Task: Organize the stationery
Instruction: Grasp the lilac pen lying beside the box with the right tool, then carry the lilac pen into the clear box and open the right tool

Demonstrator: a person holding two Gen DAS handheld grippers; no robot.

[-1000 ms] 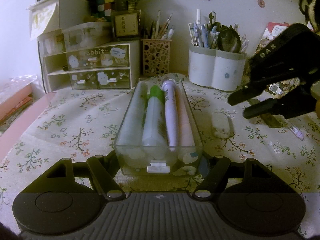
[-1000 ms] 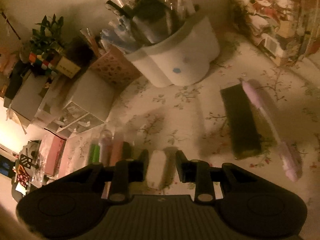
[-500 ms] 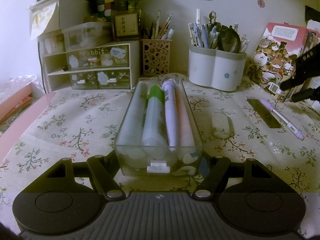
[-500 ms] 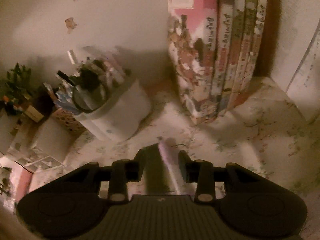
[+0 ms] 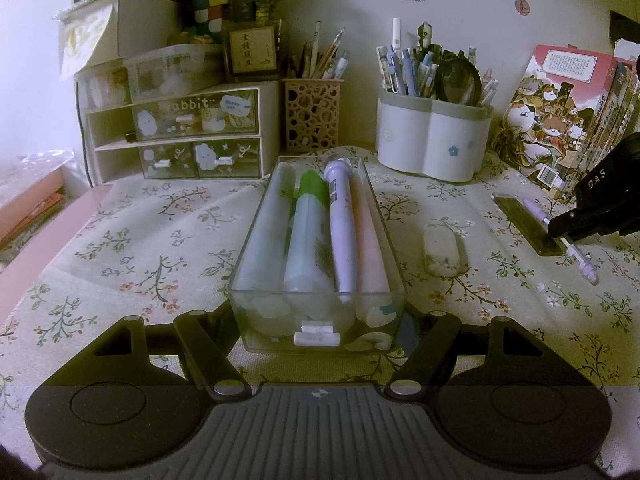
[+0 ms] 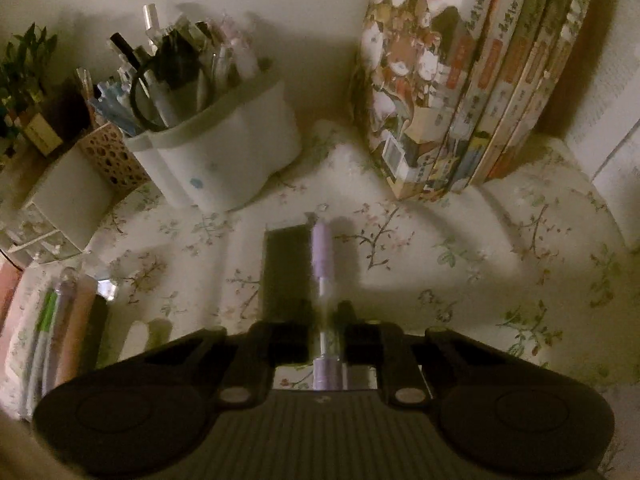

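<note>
Left view: clear tray (image 5: 318, 248) clamped at its near end between the fingers of the left tongs (image 5: 318, 336), pressed against both side walls, presumably to steady it as a drop-off point. Four fat markers lying lengthwise inside, side by side, room on top for more. White eraser (image 5: 443, 251) loose on the flowered cloth (image 5: 132, 240) just right of the tray. Farther right, dark ruler (image 5: 524, 220) flat on the cloth with a lilac pen (image 5: 580, 260) alongside, right tongs (image 5: 568, 226) down over the pen's middle.

Right view: right tongs (image 6: 327, 334) straddling the clear barrel of the lilac pen (image 6: 322, 248), fingers close on either side. Cannot tell whether pinched tight yet or only about to close. Pen resting on the cloth, touching the ruler's (image 6: 285, 268) right edge, so probably gripped from above and across to avoid snagging the ruler. White pen cup (image 6: 218, 152) and upright books (image 6: 472, 80) well behind.
</note>
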